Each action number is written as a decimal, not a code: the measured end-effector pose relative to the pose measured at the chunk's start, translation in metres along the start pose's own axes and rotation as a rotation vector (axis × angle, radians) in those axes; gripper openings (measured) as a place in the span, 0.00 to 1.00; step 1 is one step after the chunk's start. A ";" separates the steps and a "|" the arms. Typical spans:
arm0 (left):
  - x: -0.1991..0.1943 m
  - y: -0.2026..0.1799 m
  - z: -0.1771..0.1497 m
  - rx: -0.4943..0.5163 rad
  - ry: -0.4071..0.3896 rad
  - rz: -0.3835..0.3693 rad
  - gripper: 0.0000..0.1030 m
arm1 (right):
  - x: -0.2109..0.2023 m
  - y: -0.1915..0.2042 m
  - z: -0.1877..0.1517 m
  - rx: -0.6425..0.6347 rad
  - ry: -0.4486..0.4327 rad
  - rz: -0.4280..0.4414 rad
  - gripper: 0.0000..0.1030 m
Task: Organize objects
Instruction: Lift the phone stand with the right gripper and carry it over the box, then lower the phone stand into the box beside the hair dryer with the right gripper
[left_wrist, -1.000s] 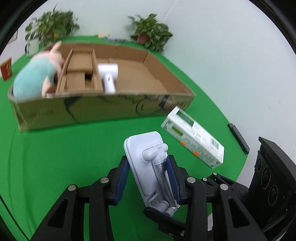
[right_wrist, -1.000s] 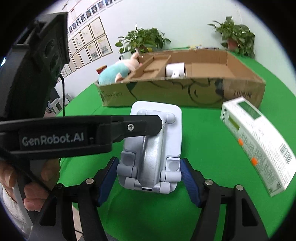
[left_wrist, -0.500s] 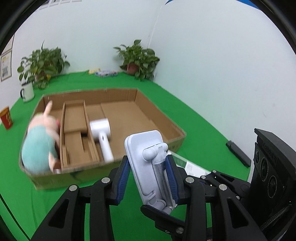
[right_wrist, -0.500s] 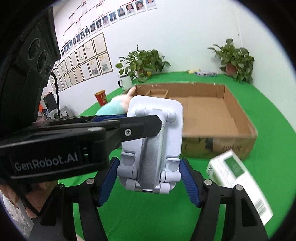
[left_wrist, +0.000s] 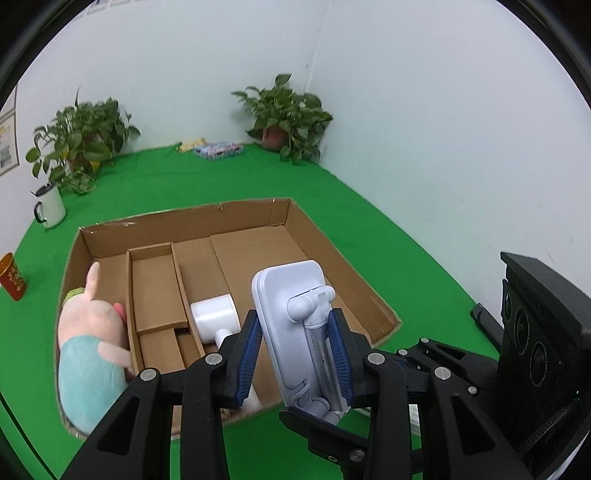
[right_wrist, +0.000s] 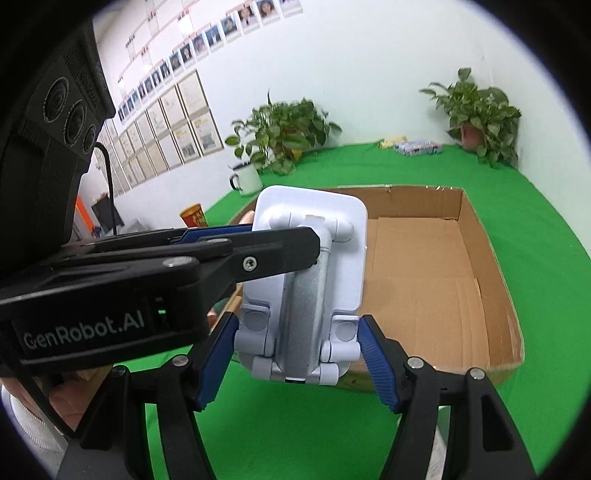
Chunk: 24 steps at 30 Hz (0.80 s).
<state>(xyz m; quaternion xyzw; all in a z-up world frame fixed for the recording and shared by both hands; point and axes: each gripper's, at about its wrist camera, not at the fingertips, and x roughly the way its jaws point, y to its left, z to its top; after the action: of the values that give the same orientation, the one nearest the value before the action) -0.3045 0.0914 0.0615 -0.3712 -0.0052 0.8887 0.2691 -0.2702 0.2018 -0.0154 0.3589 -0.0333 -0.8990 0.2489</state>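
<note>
Fingers of the left gripper (left_wrist: 295, 354), padded in blue, were pressed against both sides of a pale blue-white phone stand (left_wrist: 295, 325), gripping it near its hinged arm and holding it in the air in the lower centre of the left wrist frame. In the right wrist frame the same phone stand (right_wrist: 310, 280) filled the centre, and the right gripper (right_wrist: 297, 360) had its blue fingers (right_wrist: 376, 365) set on either side of the stand's lower hinged end; the gap there looked very small, but I cannot tell whether the pads truly touched it. Black fingers of the left gripper (right_wrist: 258, 254) crossed in from the left of that frame and closed on the stand's upper part.

Behind and below the stand lay an open cardboard box (left_wrist: 332, 251) on the green tabletop (left_wrist: 369, 229). Inside it, toward the left of the left wrist frame, stood a narrow cardboard divider tray (left_wrist: 155, 291), with a white handled device (left_wrist: 214, 314) just to its right and a pink and teal plush toy (left_wrist: 88, 343) against the box's left wall. The right part of the box floor showed bare cardboard.

Farther out, a white mug (left_wrist: 50, 206) and a red cup (left_wrist: 13, 277) stood at the left edge, potted plants (left_wrist: 288, 114) sat against the white wall, and a flat colourful packet (left_wrist: 218, 149) lay between them.
</note>
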 end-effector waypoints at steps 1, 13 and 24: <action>0.009 0.005 0.006 -0.004 0.015 -0.005 0.33 | 0.005 -0.003 0.005 -0.004 0.024 0.000 0.64; 0.113 0.052 0.005 -0.158 0.222 -0.043 0.31 | 0.080 -0.053 0.001 0.103 0.310 0.060 0.64; 0.158 0.065 -0.016 -0.217 0.326 -0.022 0.31 | 0.112 -0.072 -0.009 0.162 0.467 0.088 0.64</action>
<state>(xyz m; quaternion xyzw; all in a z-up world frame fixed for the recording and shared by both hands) -0.4164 0.1091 -0.0671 -0.5368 -0.0611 0.8082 0.2344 -0.3640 0.2133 -0.1097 0.5739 -0.0624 -0.7743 0.2593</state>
